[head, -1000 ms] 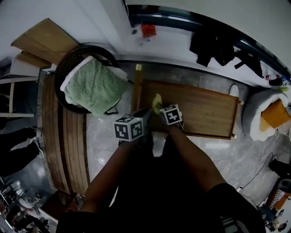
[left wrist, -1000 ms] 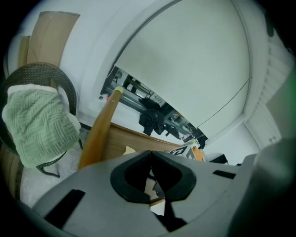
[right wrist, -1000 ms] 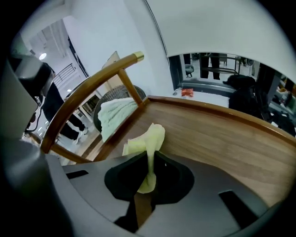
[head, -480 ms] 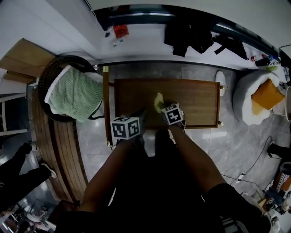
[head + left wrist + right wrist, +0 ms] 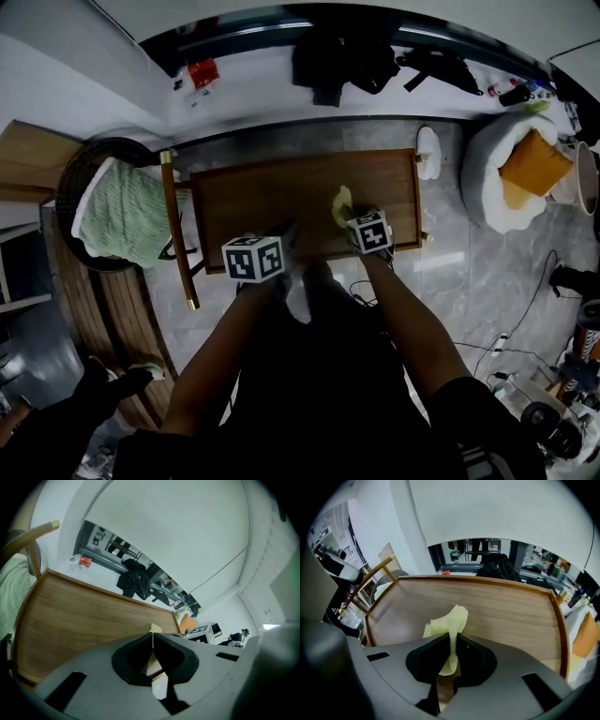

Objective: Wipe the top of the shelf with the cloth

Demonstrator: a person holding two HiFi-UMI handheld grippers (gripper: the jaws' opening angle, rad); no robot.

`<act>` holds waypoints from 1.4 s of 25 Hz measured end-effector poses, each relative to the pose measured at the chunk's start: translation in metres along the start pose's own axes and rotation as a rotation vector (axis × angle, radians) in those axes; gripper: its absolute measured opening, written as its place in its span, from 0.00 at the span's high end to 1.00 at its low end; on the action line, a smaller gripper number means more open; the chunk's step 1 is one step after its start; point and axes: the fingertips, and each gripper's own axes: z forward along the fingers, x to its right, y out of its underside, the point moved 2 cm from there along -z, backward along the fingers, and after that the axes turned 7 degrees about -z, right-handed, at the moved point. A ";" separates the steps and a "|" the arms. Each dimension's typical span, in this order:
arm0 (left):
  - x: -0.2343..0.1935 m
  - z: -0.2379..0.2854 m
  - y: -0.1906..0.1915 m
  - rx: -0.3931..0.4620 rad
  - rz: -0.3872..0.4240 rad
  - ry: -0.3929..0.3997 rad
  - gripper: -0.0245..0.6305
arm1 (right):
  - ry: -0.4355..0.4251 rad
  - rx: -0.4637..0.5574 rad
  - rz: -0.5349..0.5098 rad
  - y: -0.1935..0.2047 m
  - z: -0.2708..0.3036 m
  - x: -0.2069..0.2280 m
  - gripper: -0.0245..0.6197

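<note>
Right tongs (image 5: 451, 638): clenched on the pale yellow-green cloth (image 5: 450, 618), bunched upright, likely ready for pressing down.
Left tongs (image 5: 153, 641): clenched, empty, near the front edge.
Brown wooden shelf top (image 5: 272, 192): bare; cloth right of its middle.
Around: raised rim; green knitted towel (image 5: 117, 211) in dark round basket (image 5: 67, 183), well apart.

Indoor light even, diffuse, fairly bright. Shadows soft. White wall (image 5: 187, 527) almost washed out in both gripper views. Head view dimmer: black vignetted corners, strong fisheye bending at far edge. Pale glare streak on grey floor (image 5: 441, 261) right of shelf top (image 5: 262, 197). Near foreground in gripper views blurred; cloth (image 5: 452, 618) slightly soft.
</note>
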 end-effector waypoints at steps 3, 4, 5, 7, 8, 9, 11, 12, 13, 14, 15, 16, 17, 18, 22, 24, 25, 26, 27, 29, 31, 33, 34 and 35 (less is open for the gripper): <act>0.017 0.019 0.008 -0.020 0.016 0.018 0.94 | 0.033 0.004 0.041 0.016 -0.012 0.031 0.89; 0.023 0.024 0.011 -0.028 0.021 0.024 0.94 | 0.044 0.005 0.055 0.020 -0.017 0.040 0.89; 0.027 0.030 0.014 -0.034 0.026 0.029 0.94 | 0.056 0.004 0.068 0.025 -0.022 0.049 0.89; 0.036 0.039 0.018 -0.045 0.034 0.038 0.94 | 0.088 -0.004 0.084 0.033 -0.031 0.068 0.89; 0.040 0.043 0.019 -0.048 0.037 0.042 0.94 | 0.108 -0.013 0.083 0.037 -0.035 0.077 0.89; 0.043 0.047 0.020 -0.051 0.039 0.046 0.94 | 0.130 -0.025 0.075 0.041 -0.039 0.086 0.89; 0.049 0.054 0.021 -0.052 0.041 0.053 0.94 | 0.166 -0.057 0.056 0.048 -0.047 0.101 0.89; 0.052 0.056 0.021 -0.052 0.042 0.058 0.94 | 0.180 -0.074 0.055 0.051 -0.050 0.107 0.89; 0.055 0.058 0.020 -0.051 0.042 0.062 0.94 | 0.193 -0.089 0.057 0.054 -0.054 0.113 0.89; 0.057 0.060 0.019 -0.050 0.043 0.065 0.94 | 0.208 -0.099 0.058 0.057 -0.056 0.120 0.89; 0.058 0.061 0.019 -0.048 0.043 0.068 0.94 | 0.226 -0.104 0.056 0.059 -0.058 0.126 0.89; 0.059 0.061 0.018 -0.045 0.042 0.072 0.94 | 0.244 -0.110 0.052 0.059 -0.060 0.132 0.89; 0.060 0.061 0.017 -0.042 0.038 0.074 0.94 | 0.259 -0.120 0.053 0.061 -0.063 0.137 0.89; 0.060 0.060 0.016 -0.038 0.034 0.076 0.94 | 0.274 -0.134 0.059 0.063 -0.066 0.142 0.89; 0.052 0.049 0.009 -0.019 0.015 0.072 0.94 | 0.318 -0.194 0.099 0.066 -0.075 0.152 0.89; 0.045 0.039 0.004 -0.007 0.005 0.067 0.94 | 0.335 -0.211 0.123 0.066 -0.077 0.154 0.89; 0.041 0.034 0.001 0.002 0.001 0.066 0.94 | 0.344 -0.217 0.143 0.067 -0.077 0.155 0.89; 0.036 0.028 -0.002 0.011 -0.001 0.063 0.94 | 0.355 -0.222 0.163 0.067 -0.078 0.158 0.89; 0.031 0.021 -0.005 0.020 -0.003 0.061 0.94 | 0.366 -0.225 0.176 0.067 -0.078 0.159 0.89; 0.023 0.004 -0.010 0.036 -0.006 0.058 0.94 | 0.374 -0.196 0.165 0.057 -0.081 0.155 0.89; 0.015 -0.016 -0.015 0.055 -0.010 0.058 0.94 | 0.339 -0.108 0.106 0.030 -0.081 0.132 0.89; 0.006 -0.038 -0.025 0.084 -0.018 0.056 0.94 | 0.259 0.001 0.049 -0.008 -0.073 0.092 0.89; 0.001 -0.049 -0.030 0.101 -0.020 0.052 0.94 | 0.209 0.049 0.031 -0.029 -0.067 0.069 0.89; -0.005 -0.060 -0.036 0.116 -0.021 0.049 0.94 | 0.156 0.091 0.019 -0.049 -0.060 0.044 0.89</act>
